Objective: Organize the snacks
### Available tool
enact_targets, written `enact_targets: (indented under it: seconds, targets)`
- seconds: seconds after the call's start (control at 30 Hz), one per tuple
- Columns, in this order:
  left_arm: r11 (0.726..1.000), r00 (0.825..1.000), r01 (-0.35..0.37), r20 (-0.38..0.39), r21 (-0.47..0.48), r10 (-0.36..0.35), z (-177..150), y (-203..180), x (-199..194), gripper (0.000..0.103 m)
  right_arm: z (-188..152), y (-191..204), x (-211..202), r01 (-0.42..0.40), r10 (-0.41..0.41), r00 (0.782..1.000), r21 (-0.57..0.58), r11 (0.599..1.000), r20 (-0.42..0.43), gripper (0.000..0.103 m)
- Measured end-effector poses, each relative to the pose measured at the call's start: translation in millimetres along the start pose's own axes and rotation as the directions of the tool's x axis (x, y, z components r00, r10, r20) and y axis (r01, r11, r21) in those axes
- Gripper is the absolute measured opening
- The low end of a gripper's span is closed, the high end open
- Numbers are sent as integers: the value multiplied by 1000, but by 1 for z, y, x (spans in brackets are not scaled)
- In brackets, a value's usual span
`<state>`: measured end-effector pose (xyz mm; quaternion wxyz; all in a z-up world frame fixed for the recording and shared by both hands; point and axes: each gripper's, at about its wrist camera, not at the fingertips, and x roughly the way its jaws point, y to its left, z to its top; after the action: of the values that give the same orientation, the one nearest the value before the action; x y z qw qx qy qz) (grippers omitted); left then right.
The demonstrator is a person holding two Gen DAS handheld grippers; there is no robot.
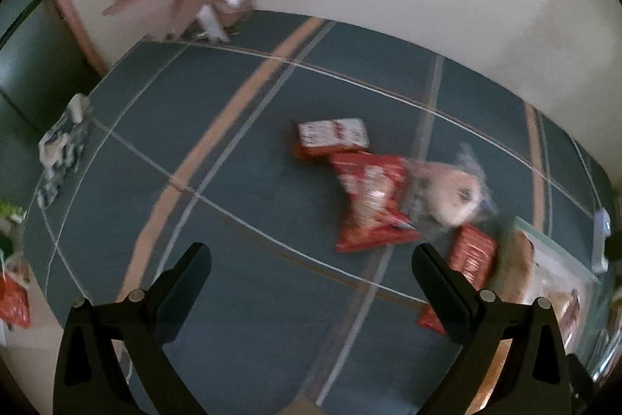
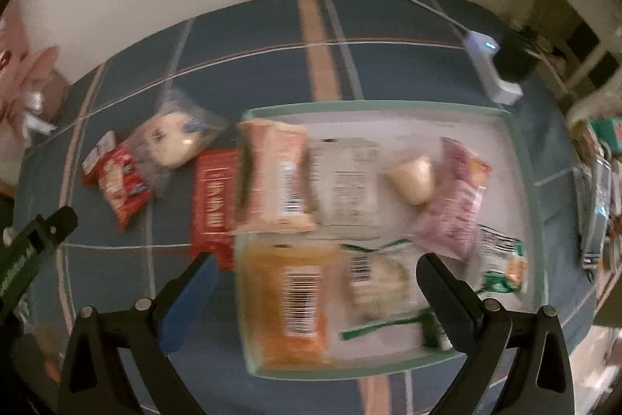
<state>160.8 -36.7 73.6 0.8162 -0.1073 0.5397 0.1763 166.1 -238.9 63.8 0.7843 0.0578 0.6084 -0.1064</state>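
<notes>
Right wrist view: the right hand-held gripper [image 2: 315, 279] is wide open over a flat tray [image 2: 521, 158] full of crinkly snack packs. The left hand-held gripper [image 1: 311, 265] is wide open too, above a shiny red packet [image 1: 373, 205] on the checked bench [image 1: 233, 181].

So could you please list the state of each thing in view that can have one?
left gripper: open, empty, above the tablecloth.
right gripper: open, empty, above the tray.
tray: holds several snack packets.
orange packet: in the tray, barcode up.
red box: flat on the tablecloth, against the tray's left wall.
clear-bagged bun: on the tablecloth, outside the tray.
red packet: on the tablecloth, outside the tray.
</notes>
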Motion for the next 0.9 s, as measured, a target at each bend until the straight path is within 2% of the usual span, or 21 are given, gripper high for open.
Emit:
enact_targets:
  seconds: [0.17, 0.47, 0.63, 0.9]
  targets:
    - [998, 1000, -17, 3, -58, 17, 9, 28, 3, 103, -4, 37, 5, -28, 29, 1000, -64, 998, 4, 103]
    - [997, 1000, -10, -12, -72, 9, 17, 40, 17, 103, -2, 78, 11, -70, 77, 996, -135, 988, 46, 103]
    - [997, 1000, 11, -27, -77, -13, 18, 34, 25, 103, 7, 78, 16, -105, 113, 991, -121, 987, 65, 103]
    - [995, 998, 49, -26, -87, -51, 29, 27, 41, 103, 22, 78, 23, -225, 234, 967, -92, 970, 98, 99]
